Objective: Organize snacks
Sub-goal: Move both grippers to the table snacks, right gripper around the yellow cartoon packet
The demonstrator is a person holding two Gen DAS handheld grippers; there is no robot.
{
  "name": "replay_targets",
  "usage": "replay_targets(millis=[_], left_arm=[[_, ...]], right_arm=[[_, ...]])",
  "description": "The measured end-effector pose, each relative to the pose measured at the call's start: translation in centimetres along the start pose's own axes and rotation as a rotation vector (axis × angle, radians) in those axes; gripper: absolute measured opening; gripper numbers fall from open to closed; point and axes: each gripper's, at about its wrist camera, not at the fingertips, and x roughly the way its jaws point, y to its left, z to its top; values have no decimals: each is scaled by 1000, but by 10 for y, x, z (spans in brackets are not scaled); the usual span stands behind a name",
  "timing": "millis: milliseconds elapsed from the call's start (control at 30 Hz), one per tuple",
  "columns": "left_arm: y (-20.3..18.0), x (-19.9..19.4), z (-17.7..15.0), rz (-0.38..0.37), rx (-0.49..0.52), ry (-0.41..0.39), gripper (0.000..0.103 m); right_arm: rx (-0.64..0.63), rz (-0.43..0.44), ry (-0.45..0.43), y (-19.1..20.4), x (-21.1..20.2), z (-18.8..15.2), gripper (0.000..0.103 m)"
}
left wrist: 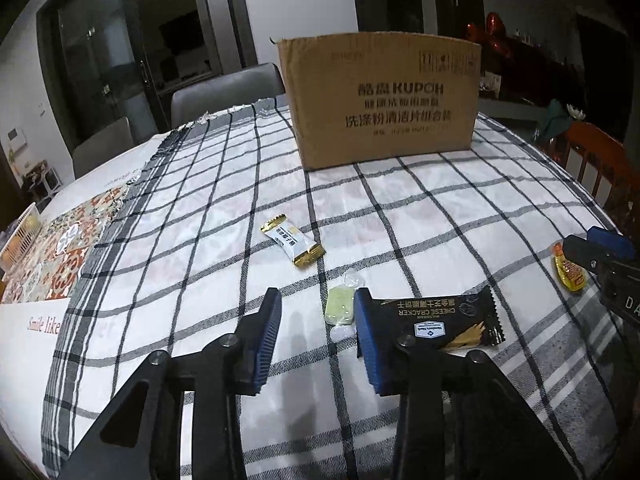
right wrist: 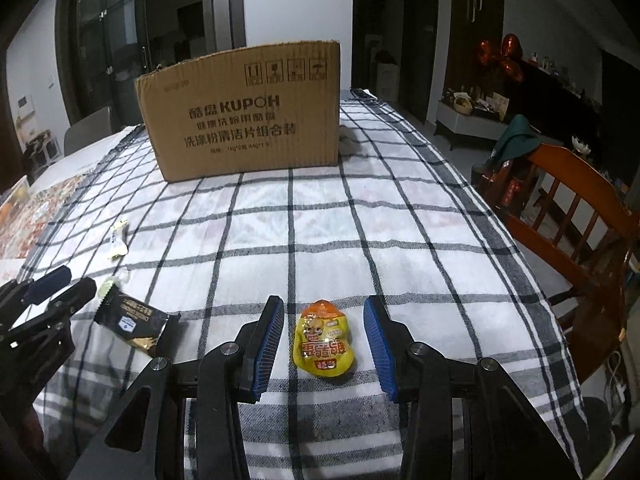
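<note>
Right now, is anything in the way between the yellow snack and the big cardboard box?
Nothing visible is. The yellow snack pouch lies between the open fingers of the right gripper, and only bare checked tablecloth stretches from it to the cardboard box. The black cracker pack lies off to the side.

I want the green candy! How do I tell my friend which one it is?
Find the cardboard box on the checked cloth. Nearer than it lies a black cracker packet; the green candy is beside its left end. It is the only pale green one, in clear wrap.
</note>
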Motion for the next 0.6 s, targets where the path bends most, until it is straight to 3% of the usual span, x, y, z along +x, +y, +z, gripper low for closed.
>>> replay_targets(millis=[600], left_arm=[[0, 23, 2, -32, -15, 63, 32]], right_arm=[[-3, 2, 41, 2, 13, -3, 43]])
